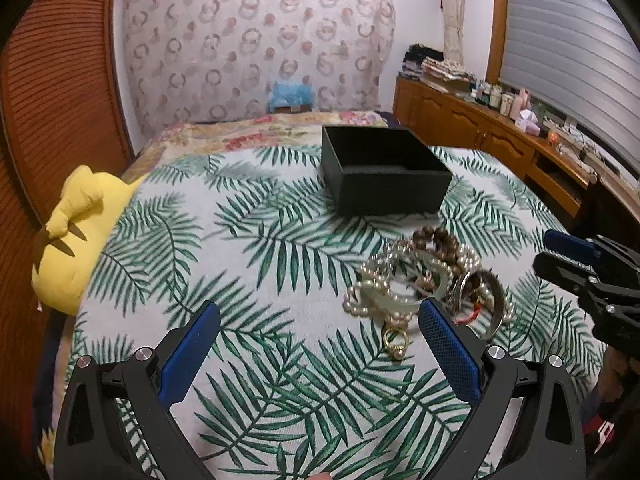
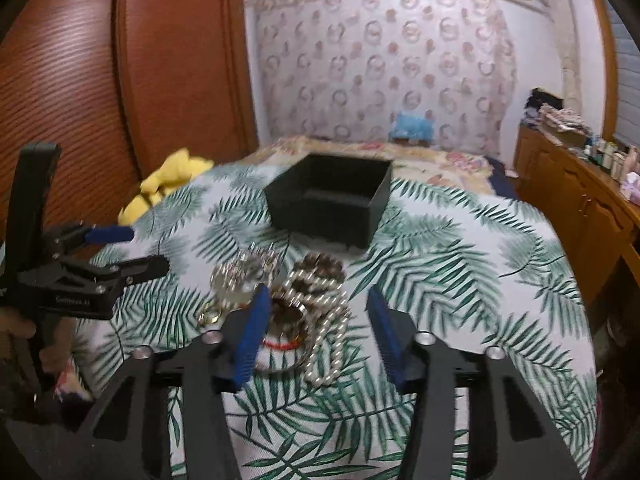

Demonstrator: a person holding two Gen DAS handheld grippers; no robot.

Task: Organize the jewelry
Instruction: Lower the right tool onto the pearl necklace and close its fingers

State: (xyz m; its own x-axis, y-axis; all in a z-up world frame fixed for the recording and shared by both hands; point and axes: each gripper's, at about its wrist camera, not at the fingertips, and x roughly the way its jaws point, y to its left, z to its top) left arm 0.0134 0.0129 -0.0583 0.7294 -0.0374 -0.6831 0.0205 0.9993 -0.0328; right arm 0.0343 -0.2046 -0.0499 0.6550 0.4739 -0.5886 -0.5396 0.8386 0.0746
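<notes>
The right gripper (image 2: 316, 320), fingers spread, sits right over the jewelry (image 2: 288, 304); the left gripper (image 1: 320, 344), also spread, is beside it, lower left.

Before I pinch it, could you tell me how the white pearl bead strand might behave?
The white pearl bead strand lies in loose loops, so it probably droops. It overlaps the silver metal bangle, so it may snag. Round beads could slip.

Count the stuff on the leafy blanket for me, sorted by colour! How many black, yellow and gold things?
Black: 1, the open box.
Yellow: 1, the plush toy at the blanket's edge.
Gold: 1, the ring beside the jewelry pile.
Total: 3. The tangled pile of pearls, brown beads and bangles is too knotted to count piece by piece.
</notes>
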